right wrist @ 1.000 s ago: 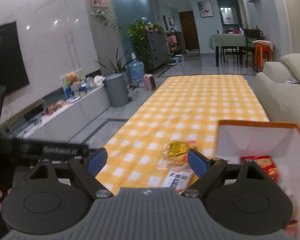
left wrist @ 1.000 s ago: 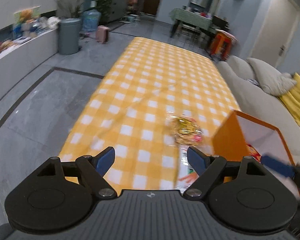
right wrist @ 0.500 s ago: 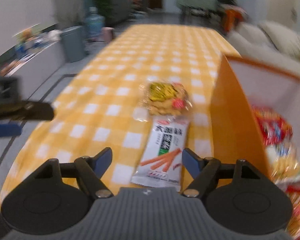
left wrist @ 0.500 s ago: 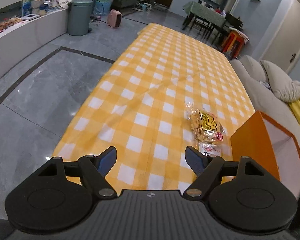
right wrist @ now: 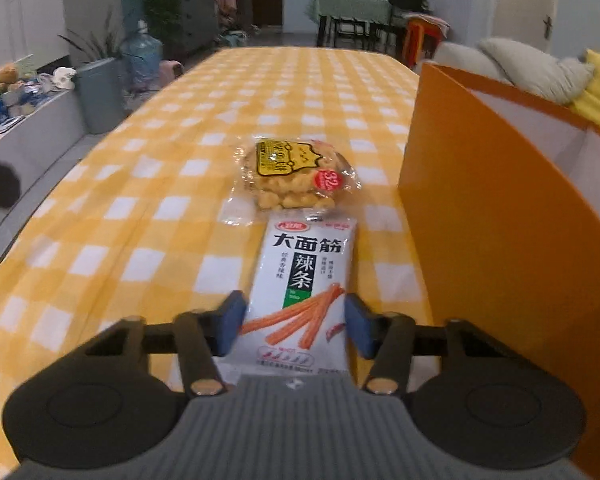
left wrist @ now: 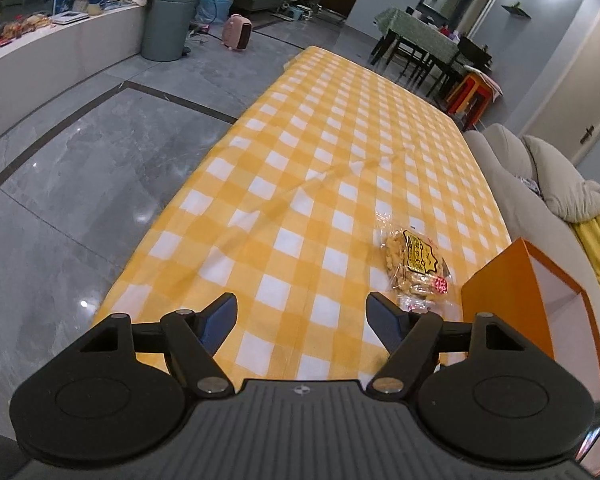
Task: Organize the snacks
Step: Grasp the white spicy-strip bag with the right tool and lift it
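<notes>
Right wrist view: the right gripper [right wrist: 294, 320] is straddling the near end of a white spicy-strip packet [right wrist: 304, 288] lying on the yellow checked tablecloth [right wrist: 140, 200]; its jaws have just been closing, with the 2 blue pads at the packet's edges, though contact is unclear. A clear bag of puffed snacks [right wrist: 296, 178] is touching the packet's far end. An orange box [right wrist: 480, 240] is standing just to the right. The left gripper [left wrist: 302, 316] is hovering over bare cloth, jaws wide apart and just closing slightly.
</notes>
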The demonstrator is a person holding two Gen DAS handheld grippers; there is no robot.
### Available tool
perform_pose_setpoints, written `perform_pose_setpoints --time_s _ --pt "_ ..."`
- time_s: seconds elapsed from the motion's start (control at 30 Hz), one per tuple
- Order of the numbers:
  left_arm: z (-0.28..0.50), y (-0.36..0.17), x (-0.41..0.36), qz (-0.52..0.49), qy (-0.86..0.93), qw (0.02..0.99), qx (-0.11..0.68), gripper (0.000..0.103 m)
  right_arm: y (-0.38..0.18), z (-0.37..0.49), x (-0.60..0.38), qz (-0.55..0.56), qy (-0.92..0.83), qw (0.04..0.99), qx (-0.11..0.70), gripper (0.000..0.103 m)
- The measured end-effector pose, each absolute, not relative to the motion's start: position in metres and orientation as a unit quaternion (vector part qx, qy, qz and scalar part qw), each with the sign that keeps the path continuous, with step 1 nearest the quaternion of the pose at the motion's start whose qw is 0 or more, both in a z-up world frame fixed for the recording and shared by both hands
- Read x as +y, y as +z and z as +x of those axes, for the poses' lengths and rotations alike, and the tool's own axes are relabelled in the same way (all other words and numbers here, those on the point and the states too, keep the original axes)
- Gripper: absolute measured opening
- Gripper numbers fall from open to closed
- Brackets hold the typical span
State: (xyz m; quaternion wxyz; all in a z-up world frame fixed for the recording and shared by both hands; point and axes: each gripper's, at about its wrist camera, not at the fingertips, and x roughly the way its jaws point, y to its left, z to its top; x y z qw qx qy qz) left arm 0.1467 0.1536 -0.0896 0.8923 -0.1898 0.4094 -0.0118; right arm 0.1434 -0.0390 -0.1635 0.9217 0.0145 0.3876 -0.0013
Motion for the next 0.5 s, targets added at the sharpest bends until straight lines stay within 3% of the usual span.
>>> perform_pose_setpoints --time_s 0.5 --pt "0.141 -0.086 0.131 -0.142 -0.042 0.905 0.399 0.087 -0.14 0.114 -0.04 0.051 0.063 0.927 0.366 0.047"
